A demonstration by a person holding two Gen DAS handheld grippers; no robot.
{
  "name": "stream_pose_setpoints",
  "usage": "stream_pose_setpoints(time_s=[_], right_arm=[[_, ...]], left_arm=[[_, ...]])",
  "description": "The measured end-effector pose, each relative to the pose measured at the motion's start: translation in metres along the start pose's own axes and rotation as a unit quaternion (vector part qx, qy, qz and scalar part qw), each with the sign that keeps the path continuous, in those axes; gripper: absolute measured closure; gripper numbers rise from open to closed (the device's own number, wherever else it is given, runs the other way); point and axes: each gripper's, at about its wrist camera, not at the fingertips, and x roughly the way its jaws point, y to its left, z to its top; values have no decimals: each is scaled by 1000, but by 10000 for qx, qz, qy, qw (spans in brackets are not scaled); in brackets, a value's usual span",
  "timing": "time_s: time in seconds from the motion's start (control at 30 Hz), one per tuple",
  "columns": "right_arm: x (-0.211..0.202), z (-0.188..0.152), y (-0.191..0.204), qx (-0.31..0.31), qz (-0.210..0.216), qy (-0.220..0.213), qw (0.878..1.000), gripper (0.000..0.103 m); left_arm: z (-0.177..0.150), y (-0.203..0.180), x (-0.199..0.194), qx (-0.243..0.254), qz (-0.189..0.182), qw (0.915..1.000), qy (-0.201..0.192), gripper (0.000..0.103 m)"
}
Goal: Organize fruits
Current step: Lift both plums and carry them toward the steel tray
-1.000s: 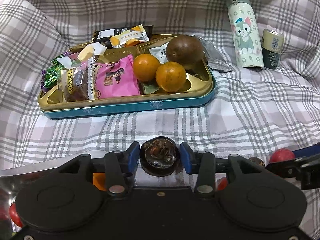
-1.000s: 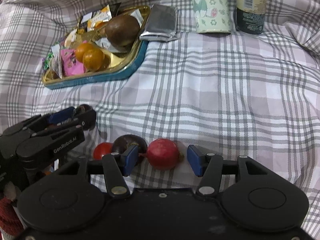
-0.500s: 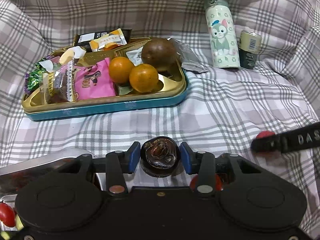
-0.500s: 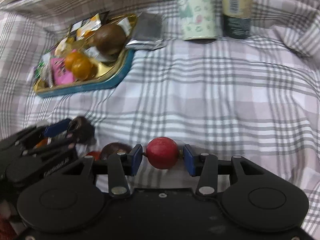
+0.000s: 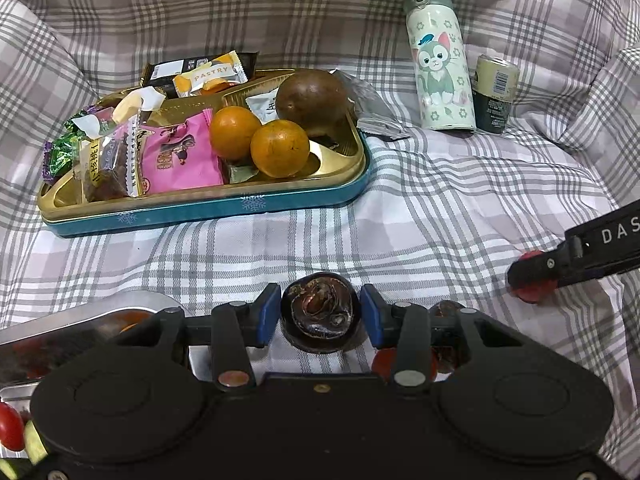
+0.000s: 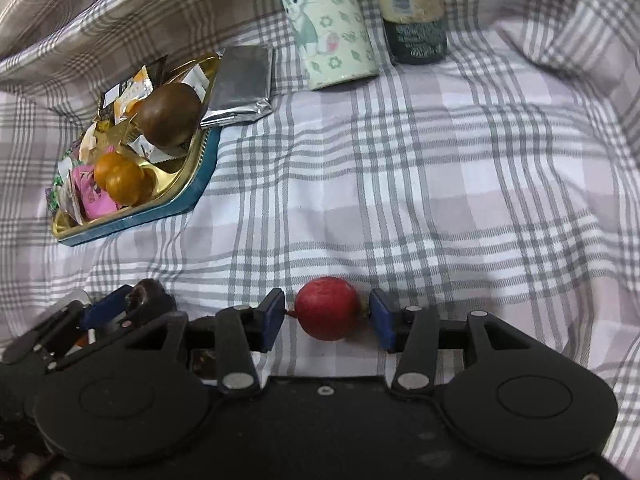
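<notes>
My left gripper (image 5: 320, 314) is shut on a dark brown wrinkled fruit (image 5: 319, 312), held above the checked cloth. My right gripper (image 6: 327, 314) is shut on a small red round fruit (image 6: 327, 308); it also shows in the left wrist view (image 5: 532, 280) at the right. A gold tray with a teal rim (image 5: 200, 208) holds two oranges (image 5: 280, 148), a large brown fruit (image 5: 312, 100) and several snack packets (image 5: 176, 160). A silver metal tray (image 5: 96, 312) lies at my lower left with small red fruits (image 5: 10, 426) in it.
A cat-print bottle (image 5: 440, 76) and a small dark can (image 5: 494, 100) stand at the back right. A silver foil packet (image 6: 240, 88) leans on the gold tray's right end. More small fruits (image 5: 444, 344) lie under my left gripper. The cloth rises at the sides.
Both grippers have lifted and moved a little with their fruits. The right gripper's fingers have closed onto the red fruit, and it has moved away from the dark fruit beside it.
</notes>
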Motion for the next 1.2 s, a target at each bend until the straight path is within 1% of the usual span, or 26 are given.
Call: stream_pose_setpoints(time_s=[0.1,0.23,0.47,0.57,0.63,0.8,0.97,1.1,1.2], right_arm=[[1,0,-2,69,95,107,9999,52],[2,-1,2,30,6,68,10000,52],[10,-5,22,-400,-479,-202,9978,52],[10,-8,31,-639,-687,-363,9949,56],[9,-8,32,-693,-707,-434,9941,57],[-5,-7,30,-617,-427,-775,9942,57],[-18,-7,38,-623,-11,-1078,9922,57],[-22,-9,50,-701,305,-1182,9900,57],[-25,-13,63,-881,523,-1252,9868,57]], left_arm=[[0,0,0,12,2,10000,0,52],[-1,0,0,33,-8,10000,3,52],[-1,2,-1,-21,-48,10000,1,52],[-1,4,-1,-104,-114,9999,-7,52],[-1,5,-2,-172,-138,9998,-21,52],[-1,7,-12,-246,-88,9995,-185,52],[1,14,-29,-388,12,9985,-396,52],[4,25,-46,-670,206,9960,-554,52],[8,39,-61,-922,351,9928,-681,52]])
